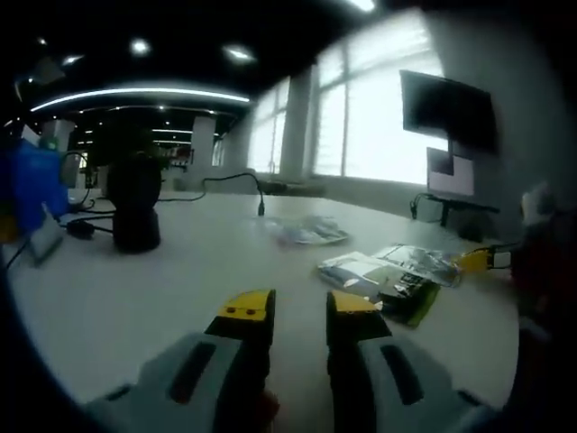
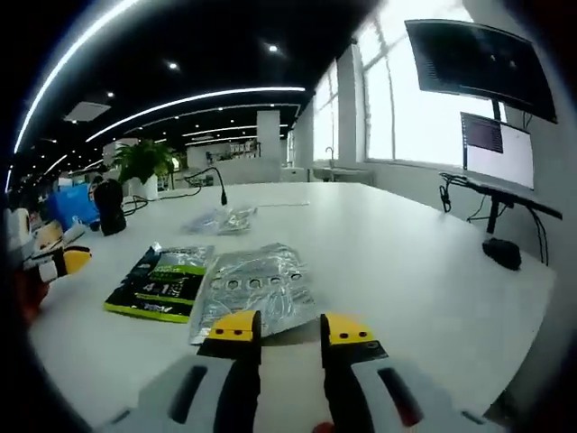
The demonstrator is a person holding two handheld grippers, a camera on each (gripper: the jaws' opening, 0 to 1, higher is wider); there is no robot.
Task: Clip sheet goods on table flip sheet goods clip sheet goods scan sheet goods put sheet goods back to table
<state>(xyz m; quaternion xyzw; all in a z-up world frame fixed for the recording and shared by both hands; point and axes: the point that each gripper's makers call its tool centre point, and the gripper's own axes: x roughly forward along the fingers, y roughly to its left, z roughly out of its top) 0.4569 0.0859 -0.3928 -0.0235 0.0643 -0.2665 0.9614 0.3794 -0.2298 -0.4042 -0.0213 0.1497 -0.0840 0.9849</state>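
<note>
Silver sheet pack (image 2: pixel 255 290) just beyond right fingers (image 2: pixel 236 336)

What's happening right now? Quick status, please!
Both tools open, empty: left, right. Silver foil pouch flat on white table, just ahead. Green-black packet alongside. Path clear.

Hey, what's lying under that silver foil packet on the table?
The silver foil packet lies flat on the white table, beside the black and green packet. Nothing pokes out beneath it; whatever its underside covers is hidden.

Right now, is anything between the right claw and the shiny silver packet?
Nothing but bare table. In the right gripper view, the open right claw sits just short of the silver packet.
</note>
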